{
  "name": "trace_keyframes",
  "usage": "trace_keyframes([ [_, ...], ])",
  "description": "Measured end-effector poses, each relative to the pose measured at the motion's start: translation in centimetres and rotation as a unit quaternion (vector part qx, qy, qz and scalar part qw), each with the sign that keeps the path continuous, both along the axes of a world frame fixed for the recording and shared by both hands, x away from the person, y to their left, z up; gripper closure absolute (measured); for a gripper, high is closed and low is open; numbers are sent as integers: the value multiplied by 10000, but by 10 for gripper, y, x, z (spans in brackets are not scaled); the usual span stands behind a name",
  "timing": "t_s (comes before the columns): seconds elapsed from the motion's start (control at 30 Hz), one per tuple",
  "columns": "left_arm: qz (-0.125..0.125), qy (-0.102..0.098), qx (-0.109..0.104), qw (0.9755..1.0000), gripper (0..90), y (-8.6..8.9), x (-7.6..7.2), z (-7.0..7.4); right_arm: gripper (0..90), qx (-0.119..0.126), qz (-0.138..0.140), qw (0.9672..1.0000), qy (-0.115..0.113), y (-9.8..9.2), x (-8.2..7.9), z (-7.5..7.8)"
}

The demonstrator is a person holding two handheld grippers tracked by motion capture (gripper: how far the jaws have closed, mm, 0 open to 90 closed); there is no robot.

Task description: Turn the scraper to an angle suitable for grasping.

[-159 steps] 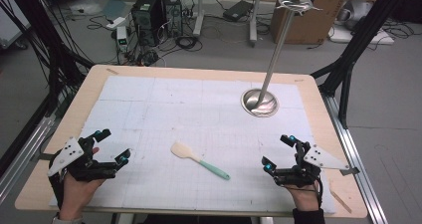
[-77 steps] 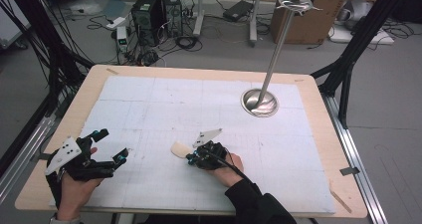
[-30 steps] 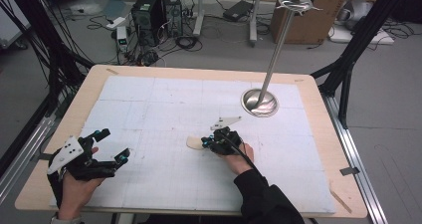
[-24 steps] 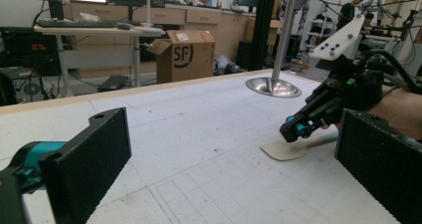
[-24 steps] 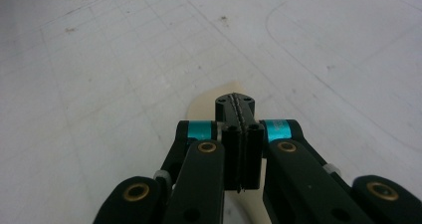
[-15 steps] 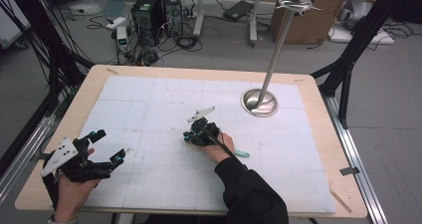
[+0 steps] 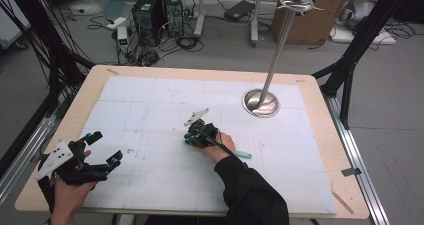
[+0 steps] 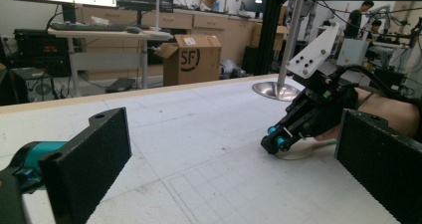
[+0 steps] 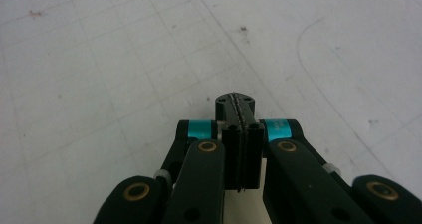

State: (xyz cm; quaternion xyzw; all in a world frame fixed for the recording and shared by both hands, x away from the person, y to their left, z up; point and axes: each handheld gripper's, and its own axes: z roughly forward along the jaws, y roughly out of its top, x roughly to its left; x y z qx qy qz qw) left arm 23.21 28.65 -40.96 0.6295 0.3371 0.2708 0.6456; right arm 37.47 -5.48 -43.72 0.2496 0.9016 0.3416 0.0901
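A spatula lies on the white mat (image 7: pixel 150 100). Its teal handle (image 7: pixel 243 155) sticks out to the right of the person's right hand. Its pale head (image 8: pixel 298 152) rests flat under my right gripper (image 7: pixel 191 136). In the right gripper view that gripper (image 9: pixel 234 102) points down at the mat, jaws pressed pad to pad with nothing between them. My left gripper (image 7: pixel 102 147) hovers near the front left corner, open and empty. In the left gripper view it (image 8: pixel 234 159) looks towards the right gripper (image 8: pixel 273 143).
A metal stand with a round base (image 7: pixel 261 103) and a tall pole (image 7: pixel 280 40) rises at the back right of the mat. The wooden table rim (image 7: pixel 345 185) frames the mat. Computers, cables and a cardboard box sit on the floor beyond.
The right hand came from the front right corner to the spatula, then slid left until its shut gripper covered the head. The spatula shifted and turned. The left gripper stayed put.
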Motion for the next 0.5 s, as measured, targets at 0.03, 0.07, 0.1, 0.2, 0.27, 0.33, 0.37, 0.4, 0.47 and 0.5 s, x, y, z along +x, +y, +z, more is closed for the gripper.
trace_keyframes([
  [0.03,-1,-3,3,10000,17,0,0,0,900,34,22,10000,-27,-3,0,-1],
  [0.07,1,-8,0,10000,17,0,-1,0,900,66,27,10000,11,-7,-1,-1],
  [0.1,9,2,-3,10000,17,1,-1,0,900,96,37,9999,11,-11,-1,-1],
  [0.2,20,-1,-21,10000,17,1,-2,0,900,178,4,9998,17,-29,-8,-2],
  [0.27,23,4,-8,10000,17,1,-2,0,900,206,-15,9998,49,-35,-10,-2],
  [0.33,23,2,13,10000,17,0,-2,0,900,150,-15,9999,36,-49,-18,-1],
  [0.37,23,6,21,10000,17,0,-3,0,900,168,-23,9999,3,-54,-20,-2],
  [0.4,23,6,21,10000,17,0,-3,0,900,168,-23,9999,3,-54,-20,-2],
  [0.47,44,3,37,10000,17,0,-3,1,900,226,-76,9997,54,-71,-30,-2],
  [0.5,44,3,37,10000,17,0,-3,1,900,226,-76,9997,54,-71,-30,-2],
])
